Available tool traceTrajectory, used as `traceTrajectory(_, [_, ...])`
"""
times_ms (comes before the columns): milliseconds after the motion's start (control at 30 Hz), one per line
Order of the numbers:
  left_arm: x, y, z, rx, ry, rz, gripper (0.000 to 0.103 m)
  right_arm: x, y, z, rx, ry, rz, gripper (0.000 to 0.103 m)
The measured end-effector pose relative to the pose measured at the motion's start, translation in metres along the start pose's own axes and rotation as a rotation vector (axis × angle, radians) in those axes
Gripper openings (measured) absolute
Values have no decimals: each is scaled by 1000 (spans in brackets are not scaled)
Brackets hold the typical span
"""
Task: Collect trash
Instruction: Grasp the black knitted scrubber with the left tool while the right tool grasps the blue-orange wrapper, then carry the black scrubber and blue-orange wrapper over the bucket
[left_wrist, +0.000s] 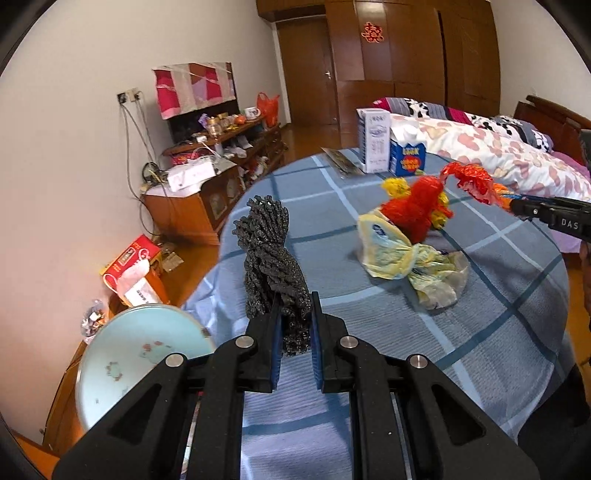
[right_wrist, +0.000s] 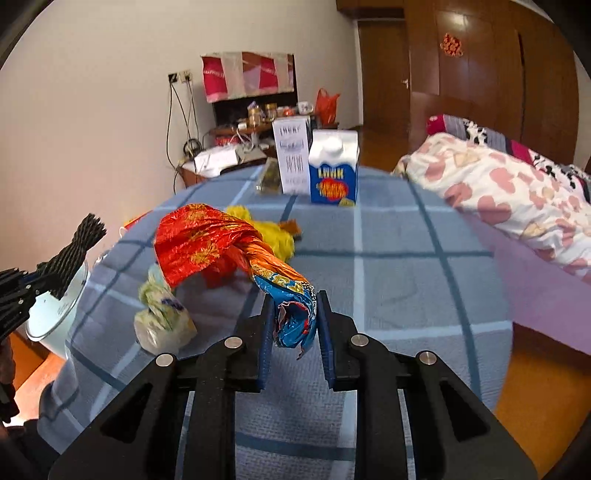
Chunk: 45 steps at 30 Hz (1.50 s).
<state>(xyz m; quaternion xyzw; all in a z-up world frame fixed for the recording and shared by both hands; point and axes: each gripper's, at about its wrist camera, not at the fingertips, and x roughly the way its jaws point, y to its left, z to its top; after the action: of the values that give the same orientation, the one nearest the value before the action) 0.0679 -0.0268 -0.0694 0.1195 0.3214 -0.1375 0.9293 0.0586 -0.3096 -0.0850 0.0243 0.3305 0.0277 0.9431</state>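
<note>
Above the checked tablecloth (right_wrist: 406, 258), left jaws clamp black netting (left_wrist: 273, 254), right jaws pinch a twisted wrapper (right_wrist: 236, 251), ends hidden.

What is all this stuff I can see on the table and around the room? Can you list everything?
table: one, blue checked cloth, centre
dark foam net: one, grey-black, held up in the left tongs
foil wrapper: one, red-orange and blue, twisted, held in the right tongs
yellow plastic bag: one, pale yellow, crumpled on the table
red net: one, red, behind the yellow bag
yellow wad: one, bright yellow, beside the red net
cartons: two, one white and blue, one white, far edge
basin: one, pale blue, left of the table
bed: one, heart-pattern quilt, right
left tongs: black, blue pads, shut on the net
right tongs: black, shut on the wrapper
</note>
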Motion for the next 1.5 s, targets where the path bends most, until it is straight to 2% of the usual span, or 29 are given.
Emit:
traceTrajectory(600, [-32, 61, -17, -100, -36, 117, 13, 16, 77, 26, -97, -39, 72, 23])
traceTrajectory(1500, [-45, 110, -43, -152, -33, 241, 13, 49, 177, 37, -235, -31, 182, 23])
